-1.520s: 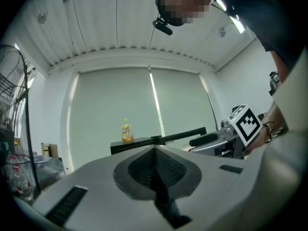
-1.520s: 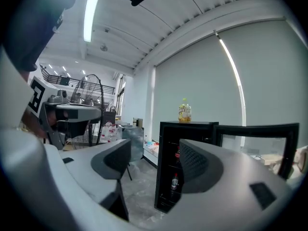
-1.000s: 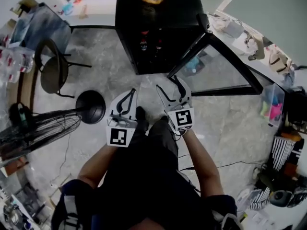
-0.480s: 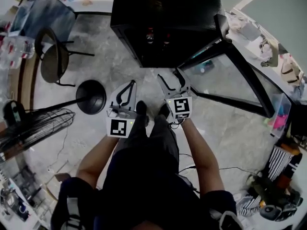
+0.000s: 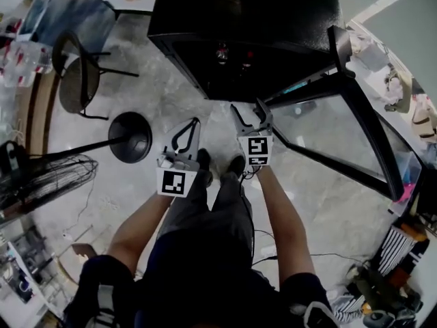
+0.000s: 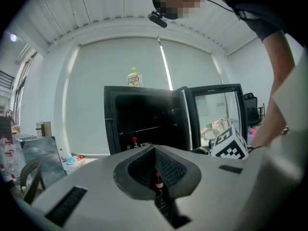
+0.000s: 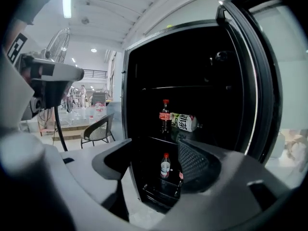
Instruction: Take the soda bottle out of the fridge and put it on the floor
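The black fridge (image 5: pixel 273 19) stands with its door open, straight ahead of me. On its shelf a red-capped soda bottle (image 7: pixel 165 115) stands upright beside a green-labelled bottle (image 7: pixel 185 122) lying on its side. A smaller red-capped bottle (image 7: pixel 165 166) stands on the fridge's bottom level. My right gripper (image 5: pixel 250 113) is open and empty, a short way in front of the fridge opening. My left gripper (image 5: pixel 191 127) is shut on nothing, beside it and a little further back. Through the hollow between the left gripper's fingers, a red-capped bottle (image 6: pixel 158 184) shows.
The fridge's glass door (image 5: pixel 334 115) swings out to my right. A yellow-topped bottle (image 6: pixel 133 77) stands on top of the fridge. On the left are a chair (image 5: pixel 75 87), a round fan base (image 5: pixel 130 137) and the fan's head (image 5: pixel 41 183). Clutter lines the right edge.
Both grippers and the person's feet have moved closer to the fridge, which now looms larger. The jaws keep the same states.
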Demonstrator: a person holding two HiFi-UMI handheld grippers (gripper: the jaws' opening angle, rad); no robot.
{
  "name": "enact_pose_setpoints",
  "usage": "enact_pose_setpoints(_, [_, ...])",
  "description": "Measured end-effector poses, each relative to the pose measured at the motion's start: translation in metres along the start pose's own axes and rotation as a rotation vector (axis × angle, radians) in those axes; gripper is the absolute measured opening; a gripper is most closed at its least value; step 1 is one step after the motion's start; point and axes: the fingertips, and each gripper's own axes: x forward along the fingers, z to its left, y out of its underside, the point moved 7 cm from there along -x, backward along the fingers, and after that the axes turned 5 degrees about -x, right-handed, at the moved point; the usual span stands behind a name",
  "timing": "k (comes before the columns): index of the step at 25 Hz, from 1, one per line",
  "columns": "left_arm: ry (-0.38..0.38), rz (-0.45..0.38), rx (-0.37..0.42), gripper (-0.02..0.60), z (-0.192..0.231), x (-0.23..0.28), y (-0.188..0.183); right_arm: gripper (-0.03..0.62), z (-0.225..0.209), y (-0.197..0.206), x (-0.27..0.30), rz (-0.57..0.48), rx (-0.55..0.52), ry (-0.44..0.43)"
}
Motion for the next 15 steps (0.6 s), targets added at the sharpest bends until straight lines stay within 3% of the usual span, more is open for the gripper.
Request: enact_pose_setpoints(15, [0.015, 0.001, 0.034, 0.023, 0.031, 0.050, 0.085, 0.313, -0.015, 0.102, 0.091, -0.007, 0.037, 0.041])
